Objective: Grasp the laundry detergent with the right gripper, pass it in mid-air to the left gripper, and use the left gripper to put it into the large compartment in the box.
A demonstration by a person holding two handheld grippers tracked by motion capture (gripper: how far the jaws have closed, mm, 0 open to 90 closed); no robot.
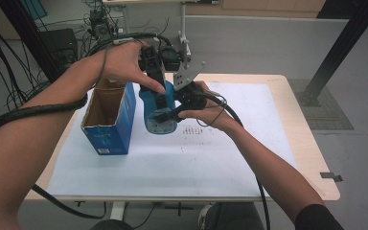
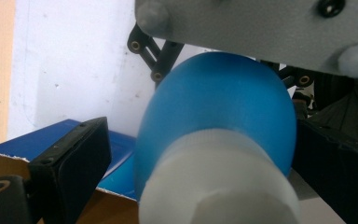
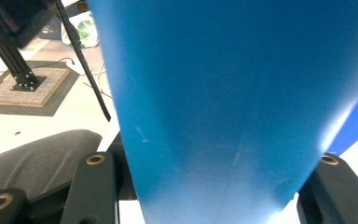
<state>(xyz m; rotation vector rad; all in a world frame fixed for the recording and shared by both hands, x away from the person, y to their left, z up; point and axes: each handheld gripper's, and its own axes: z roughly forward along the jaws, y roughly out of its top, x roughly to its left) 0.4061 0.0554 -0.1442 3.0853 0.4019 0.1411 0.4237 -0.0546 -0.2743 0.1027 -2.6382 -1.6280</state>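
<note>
Found bottle (image 1: pixel 159 112) raised off the table (image 1: pixel 297 143), above the white sheet (image 1: pixel 172 163), near the table's 12 o'clock edge in the high view. Noted blue body with base turned toward 6 o'clock and white cap (image 2: pixel 219 182) nearest the camera in the left gripper view.

Recorded open box (image 1: pixel 110 120) standing on the sheet just beside the bottle, at its 9 o'clock, mouth upward. Could not confirm contact between the two.

Found right gripper (image 1: pixel 172 114) entering from 3 o'clock, its grey plate (image 1: pixel 189 76) at 1 o'clock of the bottle. Saw both jaws closed onto the blue body (image 3: pixel 233 93) in the right gripper view (image 3: pixel 209 186), one at 7 o'clock and one at 5 o'clock, with no gap to the plastic. Judged it a firm grip on the bottle.

Found left gripper (image 1: pixel 157 79) descending from 12 o'clock, straddling the cap end (image 2: pixel 200 135). Noted a plain gap between the 8 o'clock jaw and the bottle (image 2: pixel 219 107); found the 4 o'clock jaw close against it, contact not determinable. Judged these jaws parted and not clamping. Saw the left hand (image 1: pixel 124 62) with a fingertip resting on the blue body.

Logged box flap (image 2: pixel 42 137) at 8 o'clock behind that jaw.
</note>
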